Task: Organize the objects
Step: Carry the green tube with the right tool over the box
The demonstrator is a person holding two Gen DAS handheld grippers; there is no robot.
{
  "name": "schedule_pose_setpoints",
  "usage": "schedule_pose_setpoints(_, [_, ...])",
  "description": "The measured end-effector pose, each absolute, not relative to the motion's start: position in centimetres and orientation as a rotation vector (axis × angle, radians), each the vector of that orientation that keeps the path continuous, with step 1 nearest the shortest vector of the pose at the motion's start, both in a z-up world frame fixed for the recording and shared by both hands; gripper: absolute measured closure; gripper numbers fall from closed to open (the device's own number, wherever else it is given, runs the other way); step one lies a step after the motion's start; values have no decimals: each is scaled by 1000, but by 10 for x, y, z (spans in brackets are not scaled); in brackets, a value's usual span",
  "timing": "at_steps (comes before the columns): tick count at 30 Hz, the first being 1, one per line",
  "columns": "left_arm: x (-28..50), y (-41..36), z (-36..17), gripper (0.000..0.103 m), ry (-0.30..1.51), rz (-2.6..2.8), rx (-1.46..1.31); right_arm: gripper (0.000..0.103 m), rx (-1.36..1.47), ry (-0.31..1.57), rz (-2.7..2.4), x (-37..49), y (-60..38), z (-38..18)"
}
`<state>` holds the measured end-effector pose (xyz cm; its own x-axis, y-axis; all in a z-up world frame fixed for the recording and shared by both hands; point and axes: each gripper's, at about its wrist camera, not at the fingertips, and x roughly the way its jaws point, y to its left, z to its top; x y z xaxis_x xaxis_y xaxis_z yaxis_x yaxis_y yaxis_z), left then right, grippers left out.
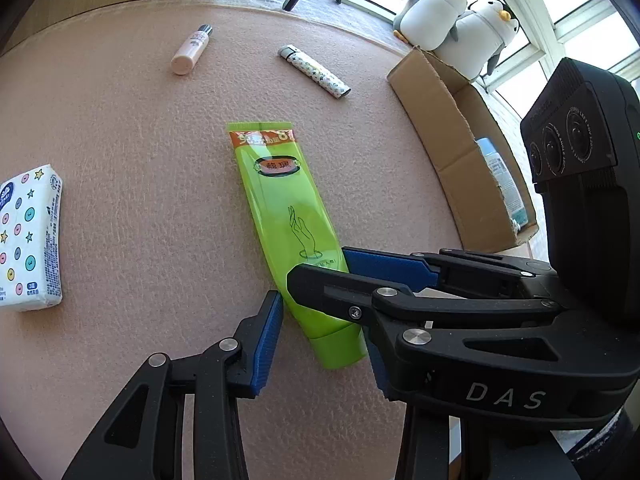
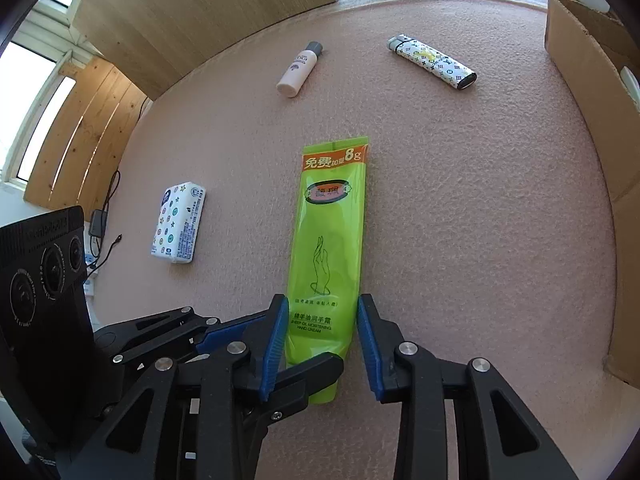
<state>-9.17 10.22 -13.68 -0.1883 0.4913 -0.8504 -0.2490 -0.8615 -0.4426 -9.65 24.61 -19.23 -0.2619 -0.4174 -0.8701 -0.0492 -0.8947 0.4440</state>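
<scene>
Green hand-cream tube (image 2: 328, 252) lying flat mid-bench (image 2: 480, 200), cap end between both grippers, right gripper (image 2: 322, 336) jaws wide astride it, left gripper (image 1: 320, 316) jaws wide around the cap, cardboard box (image 1: 452, 136) to the right

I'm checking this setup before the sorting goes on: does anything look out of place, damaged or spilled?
Nothing spilled or damaged. The one oddity: both grippers crowd the cap end of the green hand cream tube. The right gripper straddles it with open jaws, and a finger of the left gripper crosses over it. The cardboard box has one ragged flap.
</scene>
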Motion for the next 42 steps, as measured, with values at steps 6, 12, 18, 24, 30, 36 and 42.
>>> schedule_pose_setpoints(6, [-97, 113, -112, 60, -239, 2119, -1546, 71, 1679, -594, -2305, -95, 261, -171])
schedule_pose_setpoints(12, [-109, 143, -90, 60, -197, 2122, -1475, 71, 1623, -597, -2382, -94, 287, -145])
schedule_pose_setpoints(18, [-125, 179, -71, 60, -156, 2113, -1411, 71, 1578, -622, -2463, -97, 315, -125])
schedule_pose_setpoints(24, [-138, 228, -61, 60, -130, 2083, -1367, 71, 1550, -652, -2538, -95, 353, -112])
schedule_pose_setpoints(30, [-149, 272, -61, 60, -96, 2047, -1347, 71, 1558, -669, -2598, -94, 393, -109])
schedule_pose_setpoints(36, [-156, 311, -69, 60, -65, 2019, -1356, 71, 1577, -688, -2628, -92, 424, -116])
schedule_pose_setpoints(42, [-161, 337, -75, 60, -51, 2004, -1368, 71, 1586, -749, -2628, -90, 450, -124])
